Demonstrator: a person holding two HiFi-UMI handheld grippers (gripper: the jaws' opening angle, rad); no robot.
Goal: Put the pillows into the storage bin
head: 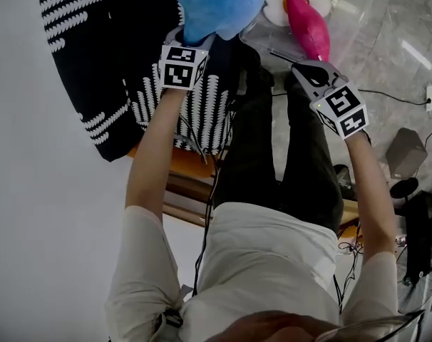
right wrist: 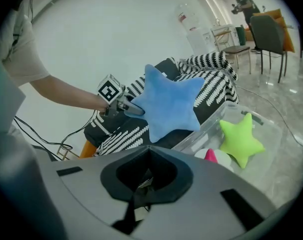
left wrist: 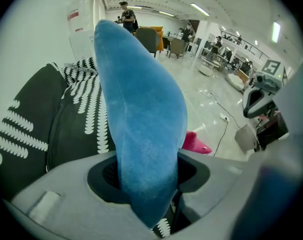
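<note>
A blue star-shaped pillow (head: 216, 4) hangs in the air with my left gripper (head: 190, 43) shut on one of its points. In the left gripper view the blue pillow (left wrist: 141, 129) fills the gap between the jaws. It hangs beside the clear storage bin (right wrist: 214, 121), over the patterned cushion. Inside the bin lie a green star pillow (right wrist: 241, 139), a pink pillow (head: 306, 23) and a white one (head: 276, 7). My right gripper (head: 310, 70) hovers near the bin's near side, shut, with nothing in it.
A black cushion with white markings (head: 95, 63) lies on an orange-framed seat (head: 180, 164) to the left. Cables and a power strip (head: 430, 95) run over the shiny floor at right, near dark equipment (head: 419, 234). Chairs and people stand far off.
</note>
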